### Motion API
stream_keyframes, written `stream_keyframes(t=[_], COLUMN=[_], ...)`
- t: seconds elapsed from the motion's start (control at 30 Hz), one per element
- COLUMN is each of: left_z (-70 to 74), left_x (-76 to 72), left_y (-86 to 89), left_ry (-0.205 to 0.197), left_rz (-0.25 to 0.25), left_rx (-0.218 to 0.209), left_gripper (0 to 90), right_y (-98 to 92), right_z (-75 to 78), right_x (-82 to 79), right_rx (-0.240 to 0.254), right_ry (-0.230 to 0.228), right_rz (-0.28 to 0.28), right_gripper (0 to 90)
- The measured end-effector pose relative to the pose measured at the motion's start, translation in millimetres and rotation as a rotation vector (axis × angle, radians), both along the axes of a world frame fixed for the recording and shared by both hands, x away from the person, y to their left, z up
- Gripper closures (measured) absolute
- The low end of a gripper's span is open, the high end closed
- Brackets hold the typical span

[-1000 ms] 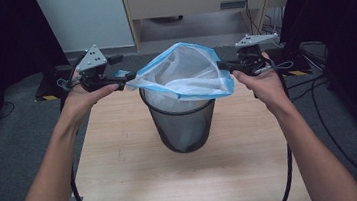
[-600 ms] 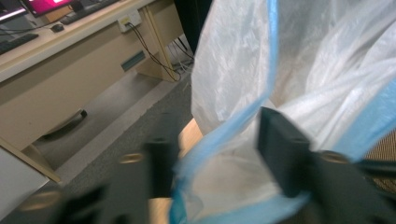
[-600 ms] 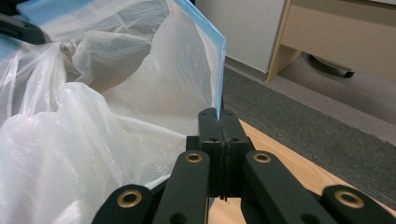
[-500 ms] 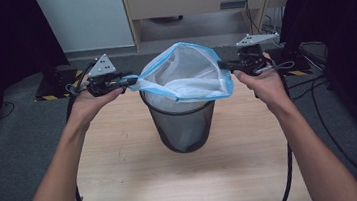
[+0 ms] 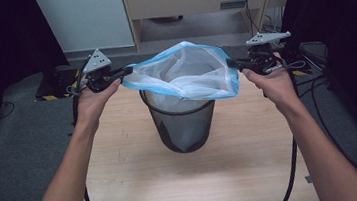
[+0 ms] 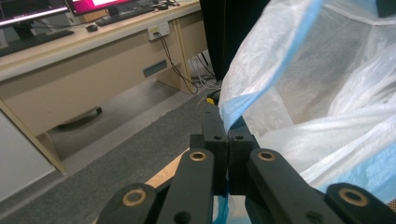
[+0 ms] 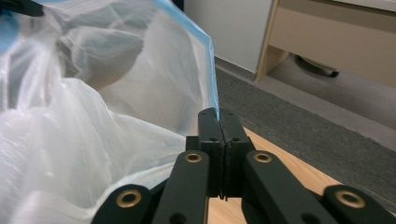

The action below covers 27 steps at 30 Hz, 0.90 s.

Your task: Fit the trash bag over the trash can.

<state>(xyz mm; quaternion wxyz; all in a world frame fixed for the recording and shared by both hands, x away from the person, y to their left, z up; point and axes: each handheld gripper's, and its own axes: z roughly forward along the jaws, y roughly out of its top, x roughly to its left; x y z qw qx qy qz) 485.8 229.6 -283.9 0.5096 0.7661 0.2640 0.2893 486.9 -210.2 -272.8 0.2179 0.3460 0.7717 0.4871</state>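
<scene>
A translucent white bin bag with a blue rim (image 5: 184, 75) hangs stretched open over a black mesh waste bin (image 5: 181, 123) in the middle of the wooden table (image 5: 254, 168). My left gripper (image 5: 128, 71) has just been closing and is now shut on the bag's left blue rim (image 6: 236, 105). On the other side, my right gripper (image 5: 230, 64) is shut on the bag's right rim (image 7: 212, 88). The bag's lower part drops inside the bin. Both hands hold the rim a little above the bin's mouth.
A beige desk (image 6: 93, 60) with a keyboard and monitors stands behind the table. Cables (image 5: 294, 168) trail from both grippers down past the table's sides. Grey carpet (image 5: 20, 147) surrounds the table, with dark curtains left and right.
My left gripper moved right to the bag's left rim and closed on it. The right gripper kept its hold and stayed put.
</scene>
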Motion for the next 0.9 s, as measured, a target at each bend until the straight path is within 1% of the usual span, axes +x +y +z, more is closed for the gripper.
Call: stream_keyframes(t=[0.03,0.07,0.1,0.13,0.17,0.2,0.23,0.33,0.43,0.47,0.5,0.53,0.6,0.67,0.73,0.77,0.8,0.83,0.87,0.9], left_z=[0.4,1.8,2.5,3.9,4.6,5.0,5.7,5.3,2.9,1.4,0.1,-0.9,-3.4,-6.7,-10.1,-11.9,-14.4,-16.0,-18.1,-19.9], left_x=[-1.9,-0.2,-1.6,0.5,1.0,0.0,2.4,5.1,9.1,11.8,12.2,14.0,18.4,24.1,30.4,33.9,41.6,42.3,47.6,50.0], left_y=[-1.4,-2.8,-4.1,-5.0,-5.8,-6.8,-7.2,-7.3,-6.2,-4.9,-3.8,-3.0,-1.5,-1.1,-1.5,-1.7,-1.5,-2.0,-2.3,-2.9], left_ry=[0.021,-0.002,0.019,-0.003,-0.004,0.018,-0.003,0.001,0.006,0.014,0.038,0.044,0.059,0.076,0.096,0.106,0.091,0.116,0.102,0.109], left_rz=[0.006,-0.007,0.003,-0.004,-0.004,0.008,0.005,0.012,0.026,0.036,0.054,0.057,0.07,0.078,0.092,0.1,0.092,0.109,0.1,0.103], left_rx=[-0.002,-0.001,-0.004,-0.003,-0.01,-0.015,-0.011,-0.031,-0.025,-0.025,-0.029,-0.036,-0.037,-0.026,-0.005,-0.003,-0.001,-0.001,0.006,0.011], left_gripper=[89.4,89.4,89.5,89.5,89.4,89.4,89.4,89.4,89.4,89.4,89.4,89.4,89.5,89.4,89.4,89.4,89.4,89.4,89.4,89.5], right_y=[1.2,2.2,3.8,5.3,6.7,8.1,9.8,13.9,18.6,19.8,21.9,22.9,24.1,26.1,27.4,27.6,28.0,28.0,27.9,27.7], right_z=[1.2,1.8,2.6,3.1,3.6,3.9,4.0,3.9,3.1,2.6,1.2,0.0,-2.5,-7.3,-12.1,-14.2,-17.2,-21.9,-24.2,-27.8], right_x=[-0.4,-0.4,0.1,1.1,2.4,3.9,6.1,11.4,16.5,18.6,22.6,25.9,31.1,39.5,46.6,49.3,52.5,56.8,58.6,60.7], right_rx=[0.01,0.014,0.019,0.021,0.022,0.02,0.011,0.008,0.004,-0.002,-0.007,-0.01,-0.013,-0.029,-0.039,-0.044,-0.047,-0.051,-0.053,-0.055], right_ry=[-0.005,-0.008,-0.009,-0.007,-0.009,-0.004,-0.007,0.0,0.0,0.001,0.007,0.011,0.018,0.037,0.054,0.059,0.07,0.084,0.089,0.095], right_rz=[0.009,0.01,0.006,0.004,0.006,0.014,0.013,0.008,0.005,0.0,-0.005,-0.01,-0.018,-0.028,-0.034,-0.04,-0.048,-0.053,-0.055,-0.058], right_gripper=[83.8,80.4,77.2,78.2,83.0,88.6,90.0,90.0,90.0,90.0,90.0,90.0,90.0,90.0,90.0,90.0,90.0,90.0,90.0,90.0])
